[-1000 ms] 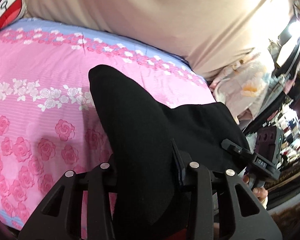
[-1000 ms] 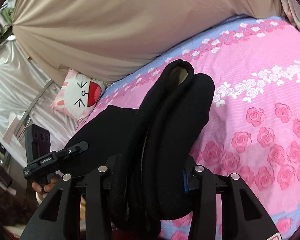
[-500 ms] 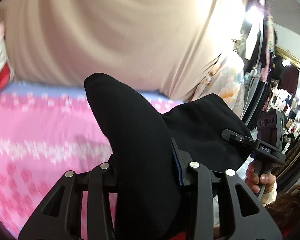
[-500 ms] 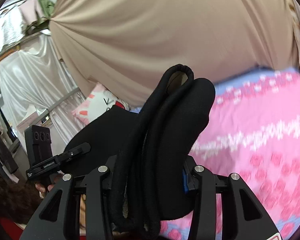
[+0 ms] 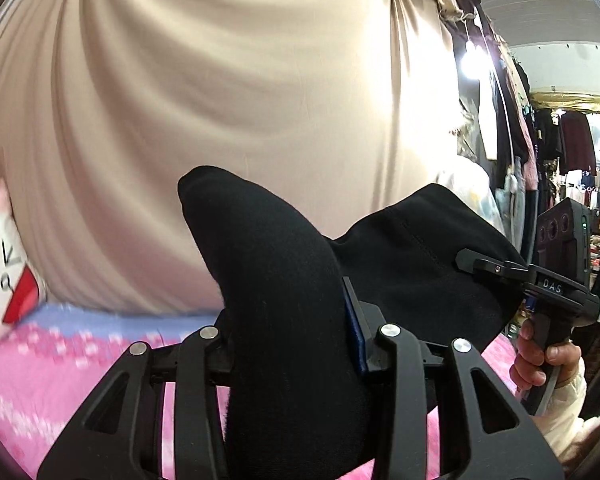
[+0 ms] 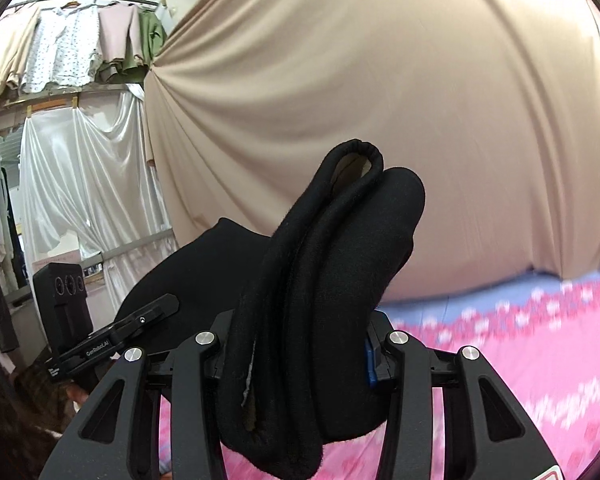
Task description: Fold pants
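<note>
Both hand-held grippers rose: left hand-held gripper (image 5: 292,364) and right hand-held gripper (image 6: 296,360) each pinch bunched black pants (image 5: 276,280) above the pink bed (image 6: 520,360). I'm mid-lift; next, I judge, comes laying them flat.

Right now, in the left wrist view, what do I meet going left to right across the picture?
Cartoon pillow → beige curtain → bunched black pants clamped in the left gripper → right gripper, also gripping the pants → the hand holding it → hanging clothes.

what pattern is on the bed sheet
Pink with roses and a blue border, on the bed sheet; clearest in the right wrist view.
</note>
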Demonstrator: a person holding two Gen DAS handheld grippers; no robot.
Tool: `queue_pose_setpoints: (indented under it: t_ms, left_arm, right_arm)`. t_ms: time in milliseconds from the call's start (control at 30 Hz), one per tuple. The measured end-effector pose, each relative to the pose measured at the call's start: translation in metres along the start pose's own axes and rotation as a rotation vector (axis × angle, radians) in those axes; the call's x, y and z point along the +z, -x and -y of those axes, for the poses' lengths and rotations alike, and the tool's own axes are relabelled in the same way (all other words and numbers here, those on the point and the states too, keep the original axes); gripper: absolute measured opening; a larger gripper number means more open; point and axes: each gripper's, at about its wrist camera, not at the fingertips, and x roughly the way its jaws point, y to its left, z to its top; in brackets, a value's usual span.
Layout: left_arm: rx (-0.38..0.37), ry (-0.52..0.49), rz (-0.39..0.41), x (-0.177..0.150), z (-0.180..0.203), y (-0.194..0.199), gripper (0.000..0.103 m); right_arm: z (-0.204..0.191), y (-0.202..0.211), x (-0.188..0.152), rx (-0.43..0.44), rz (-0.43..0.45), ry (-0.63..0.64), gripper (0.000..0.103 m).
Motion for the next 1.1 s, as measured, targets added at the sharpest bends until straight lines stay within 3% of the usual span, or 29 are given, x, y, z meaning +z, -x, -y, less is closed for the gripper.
queue_pose_setpoints:
  t_ms: [233, 433, 533, 833, 1100]
  left_arm:
    - [0.057, -0.001, 0.045, 0.026, -0.023, -0.048, 0.039]
    - [0.138, 0.013, 0.012, 0.026, -0.047, -0.111, 0.039]
    - [0.194, 0.012, -0.036, 0.014, -0.061, -0.152, 0.039]
    - [0.246, 0.064, -0.165, -0.039, -0.11, -0.244, 0.039]
    - [0.284, 0.073, -0.29, -0.095, -0.143, -0.298, 0.039]
  right_arm:
    - [0.024, -0.048, 0.034, 0.007, 0.04, 0.005, 0.042]
    - [0.063, -0.104, 0.04, -0.023, 0.033, -0.045, 0.042]
    - [0.088, -0.135, 0.031, -0.043, 0.009, -0.078, 0.042]
    - [0.173, -0.215, -0.02, -0.09, -0.105, -0.226, 0.042]
    - [0.228, -0.274, -0.075, -0.119, -0.223, -0.314, 0.042]
